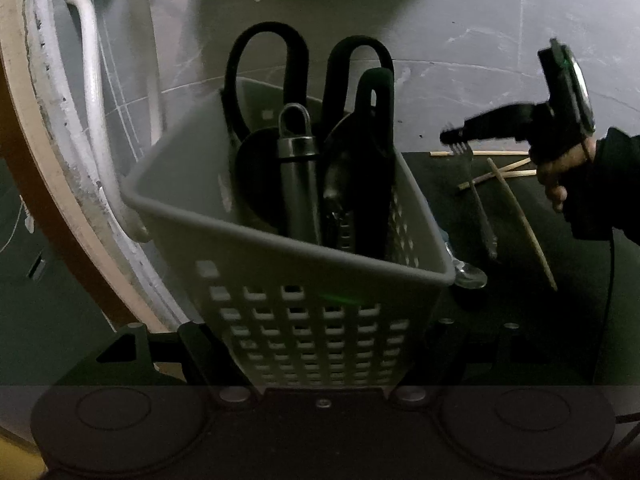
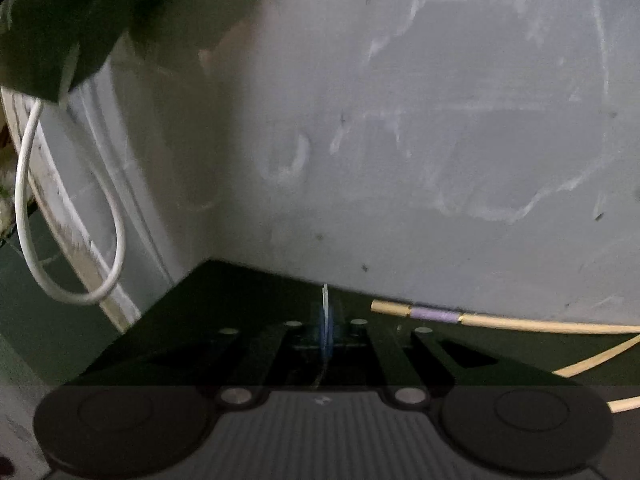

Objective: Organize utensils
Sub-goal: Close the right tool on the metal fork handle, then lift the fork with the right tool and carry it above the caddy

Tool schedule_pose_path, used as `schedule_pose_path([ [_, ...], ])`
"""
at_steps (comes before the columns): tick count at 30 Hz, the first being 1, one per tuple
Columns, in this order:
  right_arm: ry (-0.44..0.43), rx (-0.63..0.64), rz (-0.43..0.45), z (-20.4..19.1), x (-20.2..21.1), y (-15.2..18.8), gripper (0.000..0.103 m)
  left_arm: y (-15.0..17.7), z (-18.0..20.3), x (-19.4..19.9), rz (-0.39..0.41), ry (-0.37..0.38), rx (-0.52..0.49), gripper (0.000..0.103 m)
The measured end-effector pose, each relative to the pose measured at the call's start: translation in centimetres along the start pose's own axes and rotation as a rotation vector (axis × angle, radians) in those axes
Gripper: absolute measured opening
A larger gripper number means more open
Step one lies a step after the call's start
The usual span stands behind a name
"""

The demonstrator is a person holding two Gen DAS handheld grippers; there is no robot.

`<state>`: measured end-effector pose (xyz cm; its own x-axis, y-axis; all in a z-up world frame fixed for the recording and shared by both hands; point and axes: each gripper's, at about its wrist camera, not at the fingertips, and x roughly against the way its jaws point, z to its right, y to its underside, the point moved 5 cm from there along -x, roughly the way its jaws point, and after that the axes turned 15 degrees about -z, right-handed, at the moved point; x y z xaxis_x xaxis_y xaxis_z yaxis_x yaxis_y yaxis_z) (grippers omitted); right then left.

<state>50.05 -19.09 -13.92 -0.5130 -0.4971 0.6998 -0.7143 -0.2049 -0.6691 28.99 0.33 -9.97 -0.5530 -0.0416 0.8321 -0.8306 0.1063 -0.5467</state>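
- Closest in, the left tool (image 1: pixel 320 332) has its fingers squeezed onto the lower walls of the grey perforated plastic utensil basket (image 1: pixel 240 226). My guess is that's just to keep the basket steady while things get dropped in.
- The basket is tipped, open top leaning away to the far side, probably so it's easier to feed stuff in from the right.
- Already standing inside it: black-handled scissors (image 1: pixel 264 64), a brushed steel handle with a hanging loop (image 1: pixel 298 160) and a black plastic slotted turner (image 1: pixel 372 140). All handles up, so they're easy to grab.
- Just beside the basket's right corner, a shiny metal spoon (image 1: pixel 470 274) lies on the dark table (image 1: pixel 500 304), not sorted yet.
- Further right and farther back, pale bamboo chopsticks (image 1: pixel 520 216) lie scattered and crossed on the table.
- Beyond those, a hand (image 1: pixel 556 172) holds the right tool (image 1: pixel 454 136), clamped tight on the tine end of a silver metal fork (image 1: pixel 482 216). The handle trails toward the near side; can't tell if it's off the table.
- Looks like the fork is next for the basket.
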Motion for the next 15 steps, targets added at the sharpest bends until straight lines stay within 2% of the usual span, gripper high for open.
schedule_pose_path([
  [9,0.01,-0.057,0.16,-1.7,5.0,-2.8,0.002,-0.1,0.1,0.0,0.015,0.034,-0.043,0.077],
  [15,0.028,-0.046,0.245,-3.7,9.1,-4.4,0.002,0.2,-0.8,-0.2,0.035,0.058,-0.067,0.077],
])
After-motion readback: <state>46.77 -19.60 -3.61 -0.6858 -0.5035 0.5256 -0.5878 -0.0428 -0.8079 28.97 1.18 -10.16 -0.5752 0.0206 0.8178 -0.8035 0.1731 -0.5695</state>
